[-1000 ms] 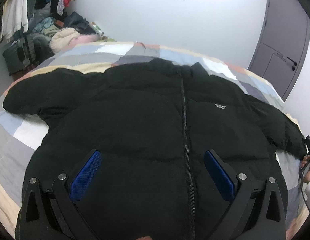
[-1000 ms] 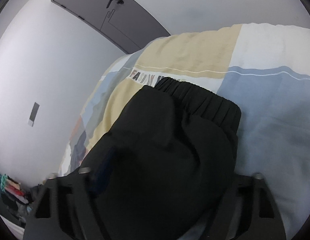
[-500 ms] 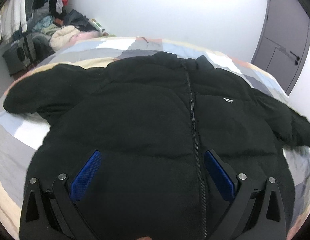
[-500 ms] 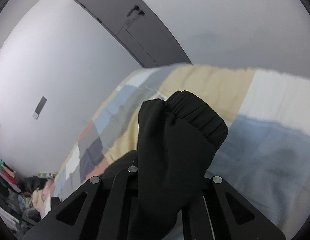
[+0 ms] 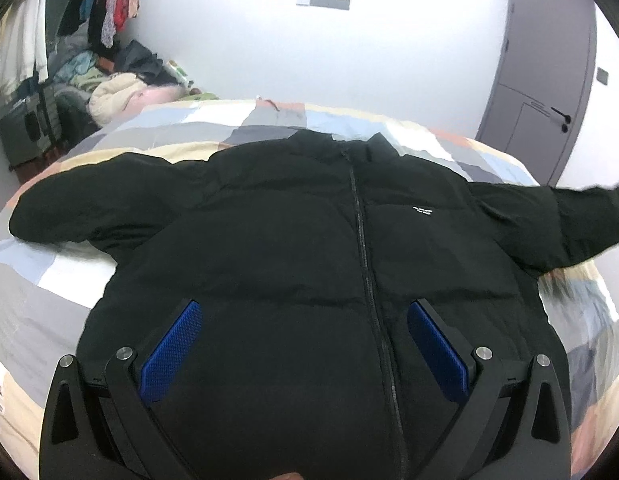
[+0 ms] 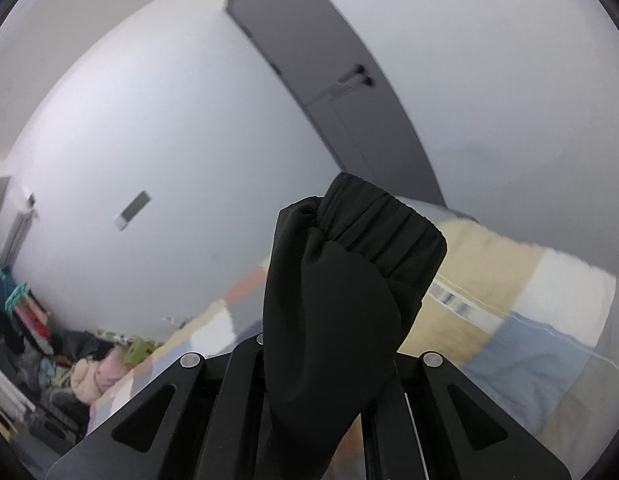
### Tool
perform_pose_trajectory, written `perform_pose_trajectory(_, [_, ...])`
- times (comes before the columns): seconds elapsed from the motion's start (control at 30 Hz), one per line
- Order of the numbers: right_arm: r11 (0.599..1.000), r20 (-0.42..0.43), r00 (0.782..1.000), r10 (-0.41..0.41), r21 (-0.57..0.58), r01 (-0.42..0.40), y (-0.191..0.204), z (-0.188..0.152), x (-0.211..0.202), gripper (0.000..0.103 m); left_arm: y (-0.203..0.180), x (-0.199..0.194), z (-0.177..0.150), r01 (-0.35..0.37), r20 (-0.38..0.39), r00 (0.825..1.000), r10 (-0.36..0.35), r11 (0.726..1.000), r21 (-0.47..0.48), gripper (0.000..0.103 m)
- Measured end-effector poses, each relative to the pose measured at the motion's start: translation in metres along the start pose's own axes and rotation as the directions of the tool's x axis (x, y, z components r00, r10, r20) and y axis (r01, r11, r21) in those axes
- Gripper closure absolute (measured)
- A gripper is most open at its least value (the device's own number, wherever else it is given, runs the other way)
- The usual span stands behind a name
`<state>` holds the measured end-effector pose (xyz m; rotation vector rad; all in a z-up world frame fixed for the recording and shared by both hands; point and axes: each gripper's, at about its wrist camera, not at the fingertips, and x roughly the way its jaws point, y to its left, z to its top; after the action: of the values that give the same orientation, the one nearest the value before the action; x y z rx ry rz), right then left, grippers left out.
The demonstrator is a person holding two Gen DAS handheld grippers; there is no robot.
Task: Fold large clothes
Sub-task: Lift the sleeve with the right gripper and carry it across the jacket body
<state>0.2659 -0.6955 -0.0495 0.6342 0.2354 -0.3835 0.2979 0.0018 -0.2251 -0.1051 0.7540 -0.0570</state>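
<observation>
While the big black puffy zip-up jacket (image 5: 309, 248) lies flat and face up on the patchwork bed cover of blue, grey, white and tan squares (image 5: 37, 280), the left tongs (image 5: 303, 344) hang just above its bottom part. Their two fingers with bright blue bumpy pads (image 5: 171, 350) stand wide apart and hold nothing. The zip runs up between them, nearer the right pad. Far ahead of the tongs is the collar. One sleeve lies out to the left on the bed. The other sleeve (image 5: 549, 216) is off to the right and lifted off the bed. Beyond it stands a grey door (image 5: 545, 80).

From the right tongs (image 6: 325, 364), the view is mostly white wall and the same door. These tongs are pinched tight on the black sleeve end (image 6: 341, 288), which sticks up in front of them. Its stretchy ribbed cuff (image 6: 389, 224) is at the top. The bed cover lies below and to the right.
</observation>
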Motion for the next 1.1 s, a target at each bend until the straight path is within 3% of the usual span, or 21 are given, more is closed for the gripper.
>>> perform_pose_trajectory(0.37, [0.969,0.029,0.991,0.132,-0.215,-0.123,0.143,-0.007,-0.046,0.098,0.019,-0.04,-0.015,0.04,0.077,0.996,-0.042,0.999,0.035,0.0])
perform_pose_trajectory(0.6, [0.911,-0.008,0.965,0.263,-0.327,-0.251,0.227,-0.042,-0.057,0.097,0.029,-0.054,-0.028,0.062,0.104,0.992,-0.069,0.996,0.07,0.0])
perform_pose_trajectory(0.9, [0.786,-0.16,0.895,0.417,-0.432,-0.443,0.341,-0.135,-0.054,0.095,0.046,-0.062,-0.03,0.082,0.118,0.989,-0.089,0.995,0.064,0.0])
perform_pose_trajectory(1.1, [0.704,-0.315,0.831,0.459,-0.442,-0.556,0.394,-0.222,-0.03,0.095,0.066,-0.051,-0.034,0.031,0.114,0.993,-0.038,0.998,0.06,0.0])
